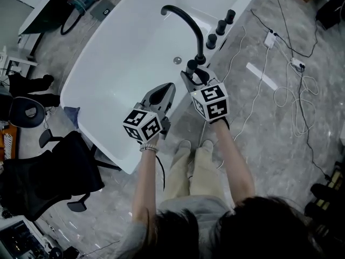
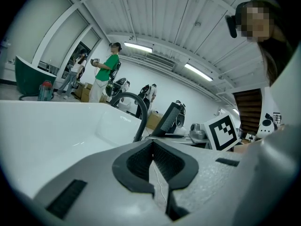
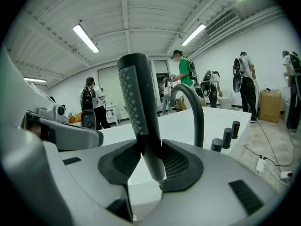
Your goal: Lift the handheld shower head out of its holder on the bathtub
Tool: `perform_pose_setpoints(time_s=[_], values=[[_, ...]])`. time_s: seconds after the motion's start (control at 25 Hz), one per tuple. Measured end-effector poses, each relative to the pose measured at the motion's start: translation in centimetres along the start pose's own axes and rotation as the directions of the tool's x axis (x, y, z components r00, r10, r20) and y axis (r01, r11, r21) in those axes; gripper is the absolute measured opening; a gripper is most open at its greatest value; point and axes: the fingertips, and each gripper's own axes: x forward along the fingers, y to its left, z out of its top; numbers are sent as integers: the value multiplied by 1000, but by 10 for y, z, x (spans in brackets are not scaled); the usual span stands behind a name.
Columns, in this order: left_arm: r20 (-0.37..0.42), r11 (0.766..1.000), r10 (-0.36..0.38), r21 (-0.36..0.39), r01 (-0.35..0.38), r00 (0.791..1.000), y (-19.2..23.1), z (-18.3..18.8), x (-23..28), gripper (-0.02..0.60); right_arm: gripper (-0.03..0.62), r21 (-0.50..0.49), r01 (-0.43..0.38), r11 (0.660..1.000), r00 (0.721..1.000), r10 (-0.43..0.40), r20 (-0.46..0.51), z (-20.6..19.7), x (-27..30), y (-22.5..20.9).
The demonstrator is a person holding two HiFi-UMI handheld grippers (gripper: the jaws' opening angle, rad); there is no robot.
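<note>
The black handheld shower head (image 3: 139,108) stands upright between the pads of my right gripper (image 3: 150,163), which is shut on its stem. In the head view that gripper (image 1: 193,80) sits at the near rim of the white bathtub (image 1: 116,74), beside the base of the black curved spout (image 1: 186,20), and the shower head's top (image 1: 191,66) pokes above the jaws. Whether its lower end still rests in the holder is hidden. My left gripper (image 1: 163,93) hovers over the tub's near edge just left of it, shut and holding nothing (image 2: 152,149). The shower head (image 2: 170,118) shows slanted in the left gripper view.
Three black knobs (image 1: 221,26) line the tub deck beyond the spout. A drain (image 1: 177,60) lies in the tub floor. Cables (image 1: 291,93) and a power strip (image 1: 269,38) lie on the floor at right, a black office chair (image 1: 56,174) at left. People (image 3: 182,81) stand in the background.
</note>
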Motion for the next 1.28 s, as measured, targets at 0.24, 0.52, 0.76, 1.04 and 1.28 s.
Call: perform_pose_setpoints(time_s=[0.24, 0.52, 0.76, 1.04, 1.28], values=[[23, 1000, -19, 13, 18, 1000, -21, 27, -11, 5, 138, -17, -6, 1000, 999, 7, 33, 35, -26, 16], [55, 998, -33, 46, 30, 998, -48, 61, -37, 5, 138, -51, -34, 998, 997, 38, 73, 77, -61, 46], [80, 996, -41, 80, 35, 996, -63, 86, -57, 5, 138, -79, -57, 995, 993, 65, 96, 104, -81, 69], [102, 992, -54, 121, 42, 993, -80, 105, -83, 5, 138, -101, -72, 992, 990, 83, 111, 123, -99, 92], [119, 989, -65, 142, 48, 991, -97, 115, -103, 5, 138, -109, -82, 991, 987, 96, 131, 136, -116, 108]])
